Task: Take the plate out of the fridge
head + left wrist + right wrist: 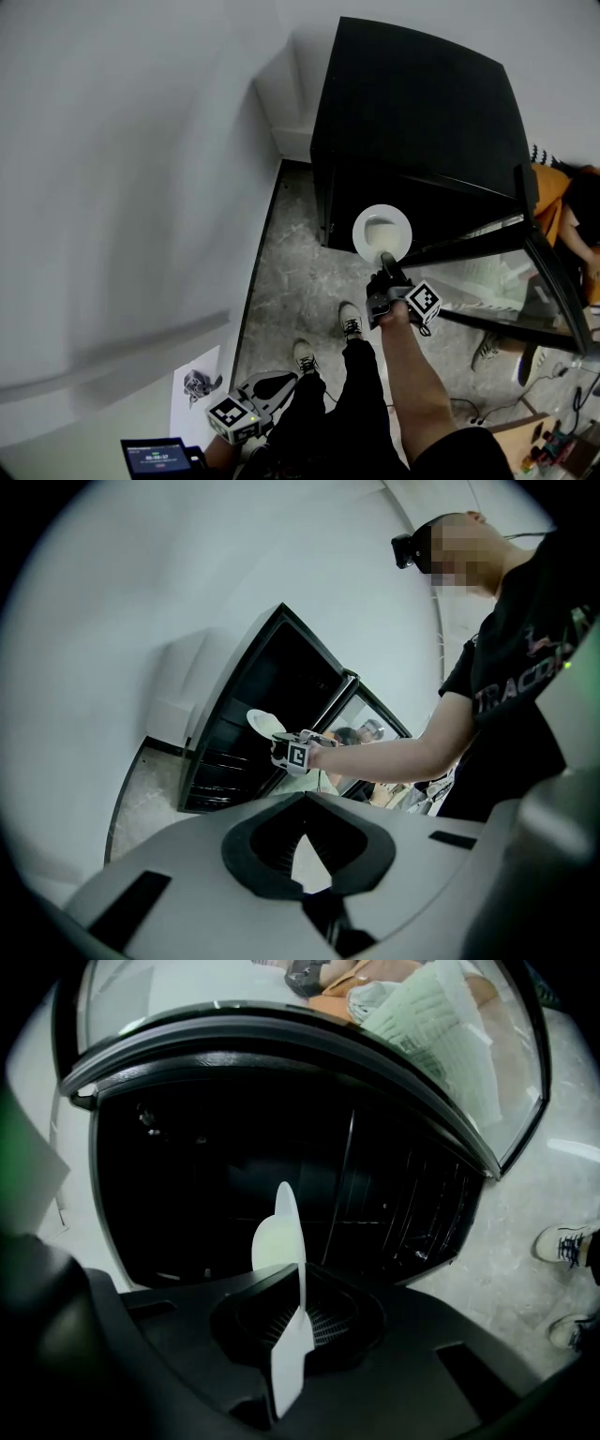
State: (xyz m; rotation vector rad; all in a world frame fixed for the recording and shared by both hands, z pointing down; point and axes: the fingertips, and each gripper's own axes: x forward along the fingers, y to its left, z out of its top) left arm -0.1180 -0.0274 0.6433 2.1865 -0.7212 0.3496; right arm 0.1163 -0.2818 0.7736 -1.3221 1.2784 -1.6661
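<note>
A black fridge point(422, 122) stands against the wall with its glass door point(525, 272) swung open to the right. My right gripper point(387, 269) is shut on the rim of a white plate point(382, 231) and holds it in front of the fridge's open mouth. In the right gripper view the plate point(286, 1241) shows edge-on, pinched in that gripper point(298, 1314), with the dark fridge interior point(187, 1166) behind it. My left gripper point(267, 386) hangs low at my left side, shut and empty point(304, 857). From there the plate point(265, 723) and right gripper point(298, 753) show by the fridge point(246, 714).
My shoes point(349, 321) stand on the speckled floor in front of the fridge. Another person in orange point(553, 192) is behind the glass door, with shoes point(487, 349) near it. A white wall point(122, 187) runs along the left. Cables point(469, 408) lie at lower right.
</note>
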